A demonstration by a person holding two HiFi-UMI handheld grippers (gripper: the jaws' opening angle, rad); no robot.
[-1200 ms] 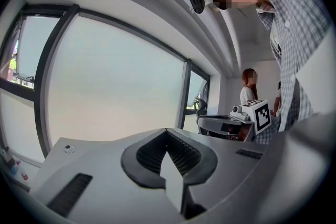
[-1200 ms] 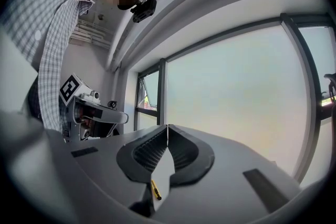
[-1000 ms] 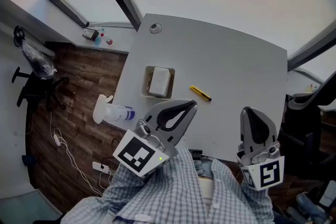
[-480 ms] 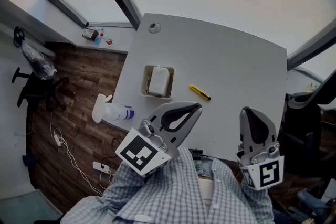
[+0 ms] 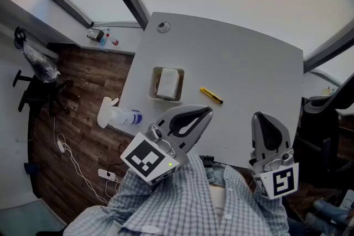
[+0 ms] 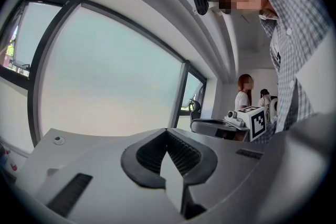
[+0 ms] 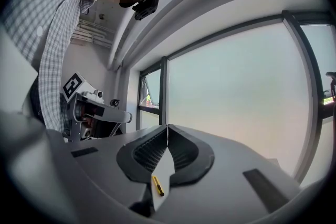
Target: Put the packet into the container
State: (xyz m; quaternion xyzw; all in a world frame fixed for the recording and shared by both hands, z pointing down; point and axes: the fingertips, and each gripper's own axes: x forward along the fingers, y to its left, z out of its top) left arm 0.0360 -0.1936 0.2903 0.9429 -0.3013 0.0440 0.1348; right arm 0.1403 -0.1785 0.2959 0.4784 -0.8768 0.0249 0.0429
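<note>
A small yellow packet [image 5: 211, 96] lies on the white table [image 5: 243, 69], just right of a tan square container [image 5: 155, 85] that has a white object [image 5: 168, 83] in it. My left gripper [image 5: 208, 112] hovers at the table's near edge, close in front of the packet and container, its jaws shut and empty. In the left gripper view the left gripper [image 6: 167, 130] points across the table top. To the right, my right gripper [image 5: 260, 116] is also shut with nothing in it. Through the right gripper [image 7: 167, 126] I glimpse the packet [image 7: 157, 185] ahead.
A white spray bottle [image 5: 119, 118] lies at the table's left edge, near the container. A round grommet [image 5: 162, 27] sits in the far left corner. Office chairs stand on the floor at the left [image 5: 38, 91] and right [image 5: 326, 113]. People stand in the background [image 6: 244, 94].
My left gripper has edged slightly to the right along the near table edge. The right gripper, packet and container have stayed put.
</note>
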